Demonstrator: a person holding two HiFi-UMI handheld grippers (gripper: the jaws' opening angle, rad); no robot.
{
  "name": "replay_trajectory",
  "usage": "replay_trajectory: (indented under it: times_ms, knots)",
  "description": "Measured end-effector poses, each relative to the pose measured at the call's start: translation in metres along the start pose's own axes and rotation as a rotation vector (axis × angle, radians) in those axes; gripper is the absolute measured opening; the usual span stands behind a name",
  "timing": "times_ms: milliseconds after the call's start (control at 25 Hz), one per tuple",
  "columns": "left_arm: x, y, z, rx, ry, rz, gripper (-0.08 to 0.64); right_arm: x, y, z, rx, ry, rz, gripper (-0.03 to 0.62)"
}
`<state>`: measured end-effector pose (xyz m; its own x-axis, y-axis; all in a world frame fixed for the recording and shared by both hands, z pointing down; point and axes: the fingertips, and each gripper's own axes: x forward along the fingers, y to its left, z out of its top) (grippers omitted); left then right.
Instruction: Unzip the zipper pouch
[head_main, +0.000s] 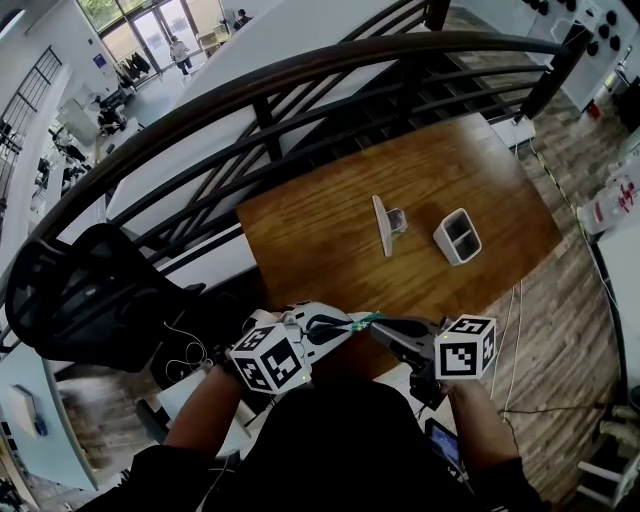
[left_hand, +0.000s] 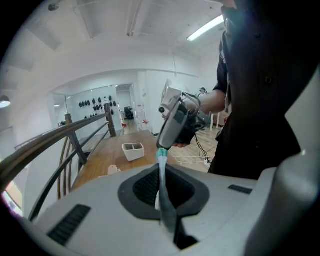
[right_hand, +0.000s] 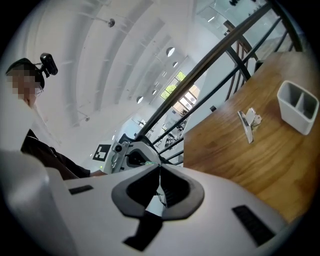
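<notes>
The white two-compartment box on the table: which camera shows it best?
The right gripper view: the white two-compartment box looks largest there, divider and walls clear. The head view shows the box smaller, from above; the left gripper view shows the box small and far.

Pouch (head_main: 364, 320) mostly hidden, thin teal sliver only; zipper indiscernible.

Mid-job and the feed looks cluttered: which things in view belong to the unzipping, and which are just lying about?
In the job: zipper pouch, clamped between left tongs and right tongs.
Lying about: white two-slot bin and white stand, both on the wooden table; black chair.
</notes>
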<state>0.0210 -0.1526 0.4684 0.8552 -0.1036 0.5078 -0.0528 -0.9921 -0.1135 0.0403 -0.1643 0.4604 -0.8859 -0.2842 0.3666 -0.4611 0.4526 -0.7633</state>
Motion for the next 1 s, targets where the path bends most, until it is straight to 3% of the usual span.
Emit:
replay_trajectory:
  times_ms: [160,280,360,640,800,1000]
  knots:
    - [0.001,0.002,-0.001,0.012,0.013,0.011,0.014,0.001,-0.002,-0.002,0.024,-0.002,-0.003,0.003]
    - [-0.002,0.003,0.007,-0.002,-0.023,0.015,0.014,-0.004,0.009,0.003,0.163,-0.047,0.097,-0.003]
    - [-0.005,0.005,0.015,-0.029,-0.066,0.018,0.014,-0.008,0.016,0.009,0.179,-0.065,0.119,-0.002]
    - [-0.006,0.007,0.009,0.019,-0.014,0.052,0.014,-0.002,0.005,0.01,0.071,-0.027,-0.004,0.0]
    - [-0.014,0.01,0.015,-0.024,-0.058,0.07,0.014,-0.01,-0.02,0.004,-0.032,0.006,-0.168,-0.003]
    - [-0.018,0.012,0.02,-0.05,-0.086,0.058,0.014,-0.014,-0.019,0.008,-0.056,0.0,-0.173,-0.003]
